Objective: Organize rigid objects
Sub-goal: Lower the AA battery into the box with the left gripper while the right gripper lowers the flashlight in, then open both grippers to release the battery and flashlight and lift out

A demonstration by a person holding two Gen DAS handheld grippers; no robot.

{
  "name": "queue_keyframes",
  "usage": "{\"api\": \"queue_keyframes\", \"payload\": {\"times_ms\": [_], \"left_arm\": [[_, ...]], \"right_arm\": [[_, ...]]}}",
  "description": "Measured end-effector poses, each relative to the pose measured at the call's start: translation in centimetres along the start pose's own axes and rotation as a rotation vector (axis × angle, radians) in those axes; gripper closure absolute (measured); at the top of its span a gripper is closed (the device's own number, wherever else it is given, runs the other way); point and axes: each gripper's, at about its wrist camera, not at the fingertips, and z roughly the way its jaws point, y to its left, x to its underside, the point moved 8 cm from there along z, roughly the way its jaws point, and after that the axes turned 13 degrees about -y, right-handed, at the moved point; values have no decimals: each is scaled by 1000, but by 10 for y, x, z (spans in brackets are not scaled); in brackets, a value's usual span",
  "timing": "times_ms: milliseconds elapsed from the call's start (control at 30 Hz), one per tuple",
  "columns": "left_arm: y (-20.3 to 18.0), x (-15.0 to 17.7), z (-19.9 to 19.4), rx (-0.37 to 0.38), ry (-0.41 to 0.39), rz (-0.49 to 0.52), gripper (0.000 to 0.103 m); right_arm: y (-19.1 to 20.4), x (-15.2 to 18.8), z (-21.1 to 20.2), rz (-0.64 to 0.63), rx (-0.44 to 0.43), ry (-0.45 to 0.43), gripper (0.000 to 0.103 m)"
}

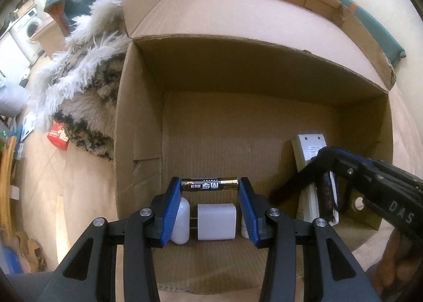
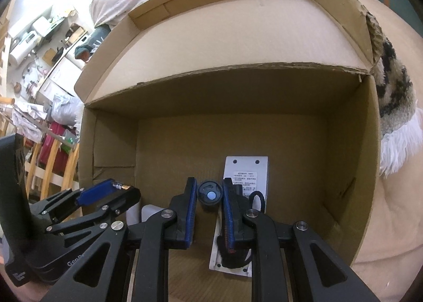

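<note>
My left gripper (image 1: 209,183) is shut on a black and gold battery (image 1: 208,184), held crosswise by its ends over the open cardboard box (image 1: 137,106). Below it on the box floor lie a white charger cube (image 1: 216,221) and a white case (image 1: 181,222). My right gripper (image 2: 209,195) is shut on a small black round object with a pale blue centre (image 2: 210,195), over a white power strip (image 2: 247,170) inside the box. The left gripper also shows in the right wrist view (image 2: 116,191), and the right gripper in the left wrist view (image 1: 325,170).
The box's far flap (image 1: 238,8) stands open. A shaggy white and dark rug (image 1: 87,85) lies left of the box, with a red packet (image 1: 58,138) on the floor. Wooden chairs and clutter (image 2: 39,143) stand to the left. A black strap (image 2: 257,197) lies on the power strip.
</note>
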Motion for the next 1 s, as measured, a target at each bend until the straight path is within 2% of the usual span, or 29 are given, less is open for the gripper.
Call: {"api": "queue_keyframes", "payload": {"times_ms": [100, 167, 233, 267, 300, 367, 467, 867, 1000], "left_arm": [[-1, 0, -1, 1, -1, 5, 63], [-1, 0, -2, -3, -7, 14, 62], [-2, -1, -3, -5, -9, 26, 53], [-3, -1, -4, -5, -10, 29, 44], [-4, -2, -5, -2, -13, 28, 40], [-6, -4, -8, 0, -23, 29, 39], [-5, -7, -8, -16, -23, 46, 39], [-2, -8, -10, -16, -14, 35, 39], [-1, -8, -22, -12, -20, 50, 39]], "right_arm": [[-1, -3, -3, 24, -12, -12, 76], [1, -5, -9, 27, -27, -36, 63], [5, -9, -14, 20, -43, -67, 54], [7, -12, -17, 14, -51, -83, 51], [9, -13, -19, 11, -54, -94, 48], [9, -16, -22, 19, -58, -114, 31], [5, -17, -23, 46, -61, -112, 24], [3, -15, -23, 51, -57, -96, 24], [3, -18, -28, 54, -61, -108, 24]]}}
